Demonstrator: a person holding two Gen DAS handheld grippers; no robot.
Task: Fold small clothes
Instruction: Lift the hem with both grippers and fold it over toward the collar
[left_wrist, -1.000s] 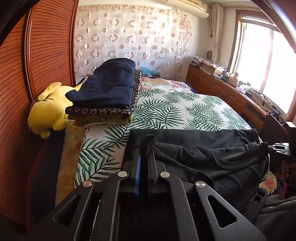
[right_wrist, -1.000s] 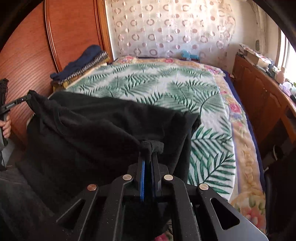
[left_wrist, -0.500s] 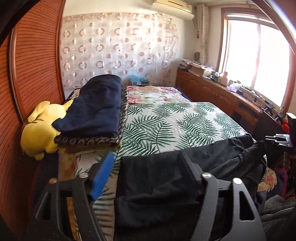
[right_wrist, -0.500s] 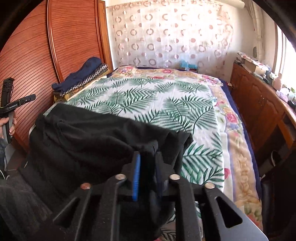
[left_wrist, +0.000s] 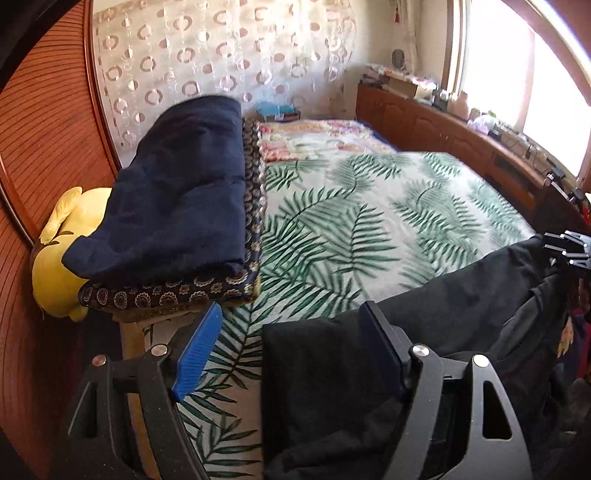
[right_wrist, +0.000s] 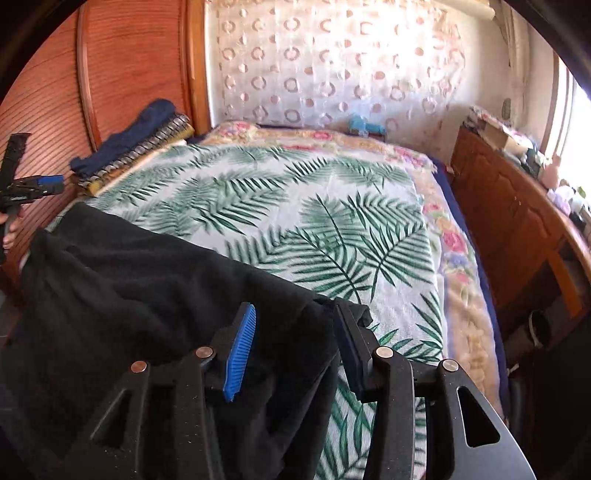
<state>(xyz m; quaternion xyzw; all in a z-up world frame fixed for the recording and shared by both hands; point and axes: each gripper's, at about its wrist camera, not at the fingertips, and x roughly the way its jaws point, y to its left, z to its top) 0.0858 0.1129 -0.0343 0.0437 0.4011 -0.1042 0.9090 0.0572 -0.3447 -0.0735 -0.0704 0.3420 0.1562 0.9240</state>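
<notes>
Bed (right_wrist: 461, 288) is covered by a palm-leaf blanket (right_wrist: 295, 221). A black garment (right_wrist: 147, 288) is spread along the near edge; a stack of folded clothes (left_wrist: 177, 206) is seen far left.

the garment (right_wrist: 122, 295) is black. the bedspread (right_wrist: 295, 206) is white with green fern leaves. the folded blanket (left_wrist: 177, 192) is navy, the cloth under it (left_wrist: 166, 293) dark with gold medallions, the plush toy (left_wrist: 62, 258) yellow.

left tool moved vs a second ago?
Yes. The left tool slid left off the black garment, toward the folded stack; its jaws have just been opening.
</notes>
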